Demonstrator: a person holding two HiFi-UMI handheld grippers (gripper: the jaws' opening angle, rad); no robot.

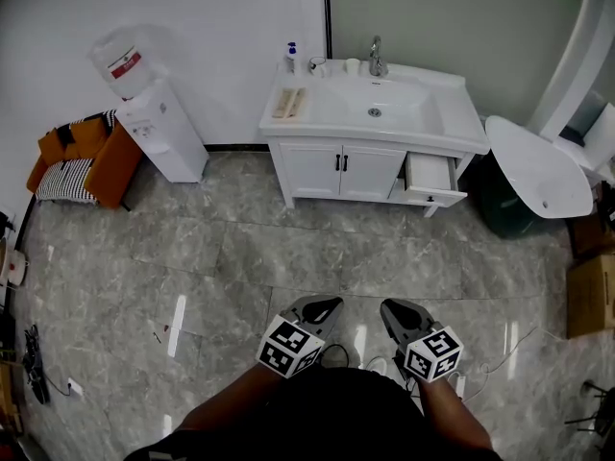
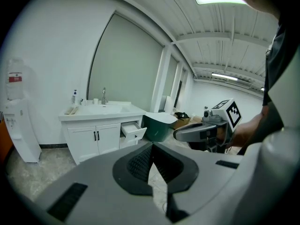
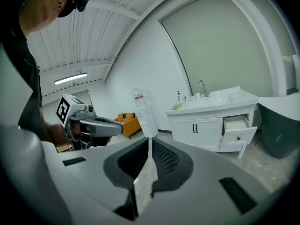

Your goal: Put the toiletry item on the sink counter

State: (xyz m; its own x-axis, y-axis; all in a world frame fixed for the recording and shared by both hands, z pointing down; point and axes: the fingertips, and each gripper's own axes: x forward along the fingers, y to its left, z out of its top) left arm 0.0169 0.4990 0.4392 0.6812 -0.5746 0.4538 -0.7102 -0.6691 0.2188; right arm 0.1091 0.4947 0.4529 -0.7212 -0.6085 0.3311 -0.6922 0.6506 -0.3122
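The left gripper (image 1: 330, 304) and right gripper (image 1: 389, 308) hang over the floor (image 1: 240, 257), jaws closed and empty, well apart from the white sink counter (image 1: 461, 133). A blue-capped toiletry bottle (image 1: 290, 56) stands at its back left corner. The water jug (image 1: 115, 48) bears a red label (image 1: 126, 65), its print too small to read.

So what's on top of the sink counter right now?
On the sink counter: a faucet, a blue-capped pump bottle, two small cups along the back and a flat tan item on the left. Nothing covers it; the items are too small to identify.
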